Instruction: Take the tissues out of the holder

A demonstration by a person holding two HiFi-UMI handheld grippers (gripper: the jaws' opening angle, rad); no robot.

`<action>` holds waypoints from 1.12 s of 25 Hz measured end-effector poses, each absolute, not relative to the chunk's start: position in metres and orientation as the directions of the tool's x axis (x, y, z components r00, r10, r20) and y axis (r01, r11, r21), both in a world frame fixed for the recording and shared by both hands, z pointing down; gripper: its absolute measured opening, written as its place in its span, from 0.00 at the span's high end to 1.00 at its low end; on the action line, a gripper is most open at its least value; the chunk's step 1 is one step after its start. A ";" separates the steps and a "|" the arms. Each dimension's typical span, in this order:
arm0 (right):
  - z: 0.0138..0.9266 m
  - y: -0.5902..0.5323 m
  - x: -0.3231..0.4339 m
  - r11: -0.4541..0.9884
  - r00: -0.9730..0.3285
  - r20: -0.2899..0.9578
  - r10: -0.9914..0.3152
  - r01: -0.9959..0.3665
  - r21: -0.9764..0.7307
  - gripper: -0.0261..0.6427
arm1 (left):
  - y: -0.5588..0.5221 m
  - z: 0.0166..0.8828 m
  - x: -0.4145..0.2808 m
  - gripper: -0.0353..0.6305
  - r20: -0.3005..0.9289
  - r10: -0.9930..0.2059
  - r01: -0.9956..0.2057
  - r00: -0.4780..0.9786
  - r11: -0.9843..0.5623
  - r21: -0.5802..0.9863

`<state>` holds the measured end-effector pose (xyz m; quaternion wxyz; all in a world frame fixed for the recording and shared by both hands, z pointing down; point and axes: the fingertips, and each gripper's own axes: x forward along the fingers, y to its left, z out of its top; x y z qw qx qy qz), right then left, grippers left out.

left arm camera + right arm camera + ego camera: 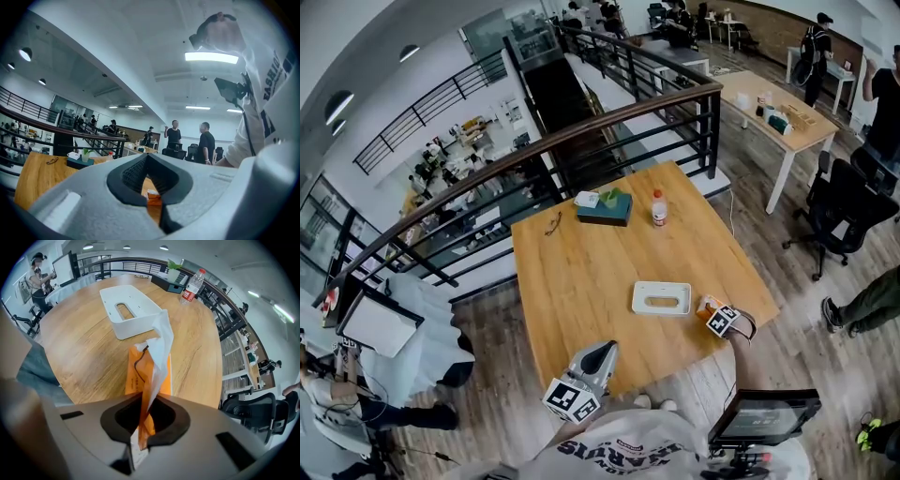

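Right gripper (140, 425) was clamped tight on orange tissue pack (133, 380), clear of holder (133, 326) ahead, presumably for set-down; left gripper (149, 180) was closed, empty.

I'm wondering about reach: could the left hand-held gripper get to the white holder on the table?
Probably yes: only bare table lies between the left hand-held gripper and the white holder, with nothing in the way.
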<state>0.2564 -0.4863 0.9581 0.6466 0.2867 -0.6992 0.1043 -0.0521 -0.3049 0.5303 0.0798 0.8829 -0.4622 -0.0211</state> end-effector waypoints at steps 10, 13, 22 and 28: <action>0.932 -0.499 0.258 0.779 -0.070 0.954 -0.291 -0.597 0.193 0.71 | -0.313 0.530 -0.049 0.95 0.023 -0.814 -0.804 0.581 -0.569 0.174; 0.898 -0.513 0.257 0.769 -0.102 0.924 -0.370 -0.592 0.243 0.64 | -0.311 0.528 -0.044 0.95 0.005 -0.801 -0.790 0.598 -0.589 0.170; 0.679 -0.534 0.175 0.695 -0.396 0.632 -0.666 -0.637 0.333 0.64 | -0.315 0.518 -0.045 0.95 -0.034 -0.790 -0.775 0.612 -0.608 0.172; 0.549 -0.490 0.122 0.677 -0.580 0.363 -0.729 -0.688 0.260 0.78 | -0.321 0.503 -0.047 0.95 -0.065 -0.785 -0.771 0.616 -0.617 0.155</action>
